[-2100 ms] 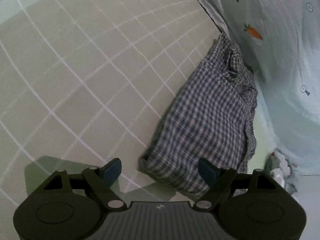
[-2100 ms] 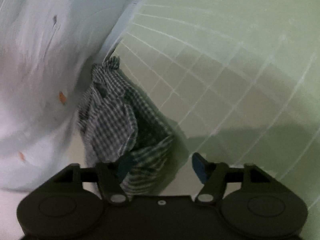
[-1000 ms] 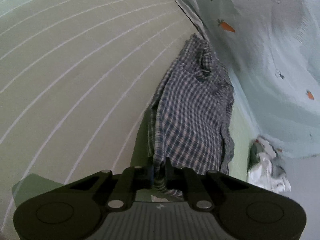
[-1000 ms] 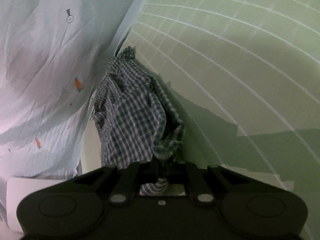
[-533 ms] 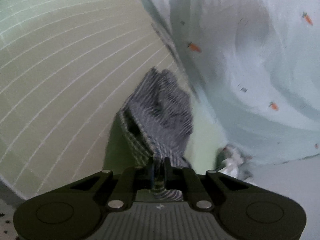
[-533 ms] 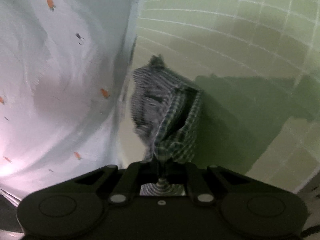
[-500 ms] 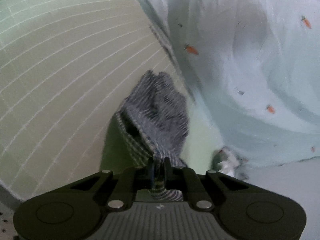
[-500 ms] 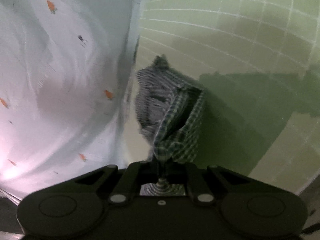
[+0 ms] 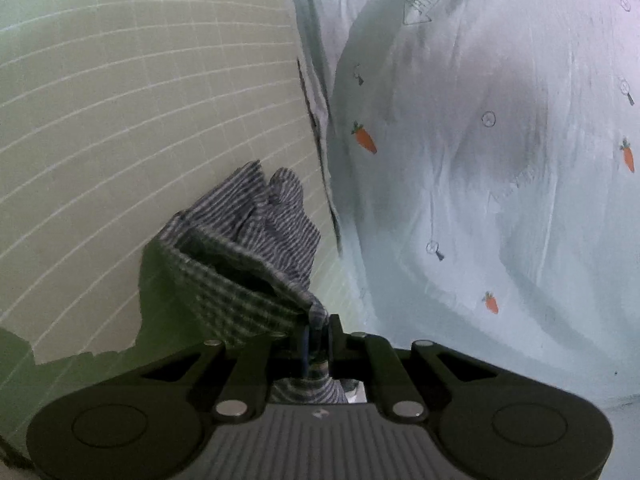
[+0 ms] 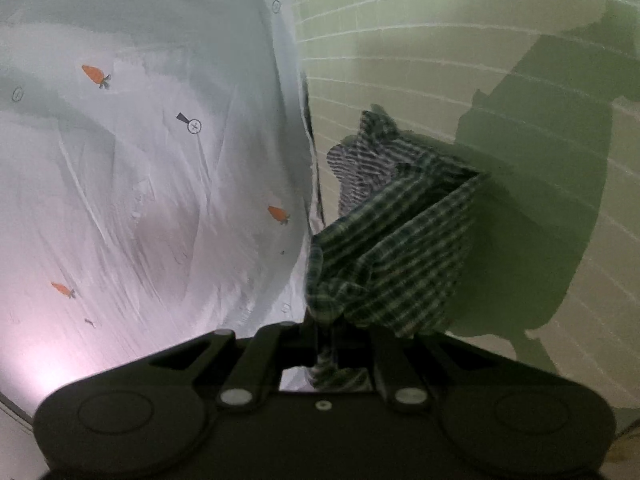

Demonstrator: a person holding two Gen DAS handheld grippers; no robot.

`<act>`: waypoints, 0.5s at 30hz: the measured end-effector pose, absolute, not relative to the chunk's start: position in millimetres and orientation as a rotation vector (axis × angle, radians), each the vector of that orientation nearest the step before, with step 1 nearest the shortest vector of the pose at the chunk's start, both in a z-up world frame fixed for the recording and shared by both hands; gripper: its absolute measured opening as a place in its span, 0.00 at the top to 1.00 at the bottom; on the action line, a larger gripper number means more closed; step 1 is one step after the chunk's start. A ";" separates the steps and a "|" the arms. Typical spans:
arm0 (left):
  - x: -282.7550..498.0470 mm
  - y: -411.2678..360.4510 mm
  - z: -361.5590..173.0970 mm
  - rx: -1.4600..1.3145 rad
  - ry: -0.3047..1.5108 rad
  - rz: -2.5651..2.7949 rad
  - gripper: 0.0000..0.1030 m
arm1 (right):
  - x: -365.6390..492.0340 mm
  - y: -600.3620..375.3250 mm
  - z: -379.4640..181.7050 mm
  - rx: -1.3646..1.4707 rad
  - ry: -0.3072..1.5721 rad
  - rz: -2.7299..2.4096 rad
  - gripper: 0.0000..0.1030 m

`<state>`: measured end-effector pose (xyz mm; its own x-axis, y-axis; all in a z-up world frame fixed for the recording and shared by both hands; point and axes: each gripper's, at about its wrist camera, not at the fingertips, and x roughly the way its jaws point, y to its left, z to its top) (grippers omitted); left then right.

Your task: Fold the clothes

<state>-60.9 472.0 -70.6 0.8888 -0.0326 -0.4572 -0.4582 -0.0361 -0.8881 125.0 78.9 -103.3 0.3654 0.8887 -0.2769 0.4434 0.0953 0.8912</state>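
A dark blue and white checked garment (image 9: 248,248) hangs bunched above a pale green gridded mat (image 9: 120,120). My left gripper (image 9: 318,334) is shut on one edge of it, low in the left wrist view. In the right wrist view the same checked garment (image 10: 392,240) opens like a pouch, its far end drooping toward the gridded mat (image 10: 460,40). My right gripper (image 10: 324,334) is shut on another edge of the cloth. Folds hide the rest of the garment.
A pale blue sheet with small orange carrots (image 9: 480,140) hangs along the mat's edge, on the right in the left wrist view; the same carrot sheet (image 10: 140,160) fills the left of the right wrist view. Dark shadows (image 10: 540,200) fall across the mat.
Both grippers, which closed on the garment about a second ago, have risen with it and rolled. The cloth has lifted off the mat and bunched up.
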 end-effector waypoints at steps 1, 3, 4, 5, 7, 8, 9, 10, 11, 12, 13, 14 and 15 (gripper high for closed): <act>-53.1 477.3 -70.6 -1.583 0.393 0.361 0.92 | 132.3 83.3 -103.5 1.535 1.249 0.509 0.94; -37.4 488.7 -71.4 -1.582 0.396 0.365 0.92 | 148.2 92.8 -104.3 1.545 1.252 0.511 0.94; -29.1 495.2 -72.3 -1.581 0.398 0.368 0.91 | 157.6 97.8 -105.2 1.548 1.254 0.512 0.94; -20.8 501.8 -73.3 -1.580 0.401 0.370 0.91 | 167.6 103.4 -106.2 1.549 1.255 0.513 0.94; -2.8 516.9 -75.8 -1.579 0.404 0.374 0.91 | 190.7 116.4 -108.2 1.546 1.257 0.516 0.94; 7.5 525.0 -77.1 -1.576 0.405 0.374 0.91 | 203.3 123.9 -109.4 1.543 1.257 0.518 0.94; 19.3 533.4 -78.7 -1.569 0.407 0.376 0.91 | 216.4 131.5 -111.1 1.539 1.257 0.519 0.94; 31.5 541.9 -80.7 -1.562 0.411 0.382 0.91 | 229.8 139.1 -113.4 1.533 1.257 0.519 0.94; 44.2 550.6 -83.7 -1.552 0.417 0.387 0.91 | 243.9 147.0 -116.2 1.528 1.258 0.517 0.93; 57.5 559.4 -88.0 -1.540 0.426 0.391 0.91 | 259.0 155.2 -120.0 1.521 1.260 0.511 0.93; 70.9 568.3 -92.3 -1.527 0.434 0.395 0.91 | 274.3 163.7 -124.4 1.513 1.262 0.503 0.92; 83.7 576.9 -97.3 -1.514 0.440 0.404 0.88 | 289.2 172.2 -128.4 1.493 1.261 0.504 0.88; 95.8 585.1 -103.3 -1.500 0.443 0.419 0.84 | 303.7 180.7 -132.1 1.458 1.256 0.516 0.85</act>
<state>95.8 585.1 -103.3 0.8512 -0.0073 -0.5248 -0.5244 0.0303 -0.8509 303.7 180.7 -132.1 0.3457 0.8863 -0.3081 0.4136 0.1508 0.8979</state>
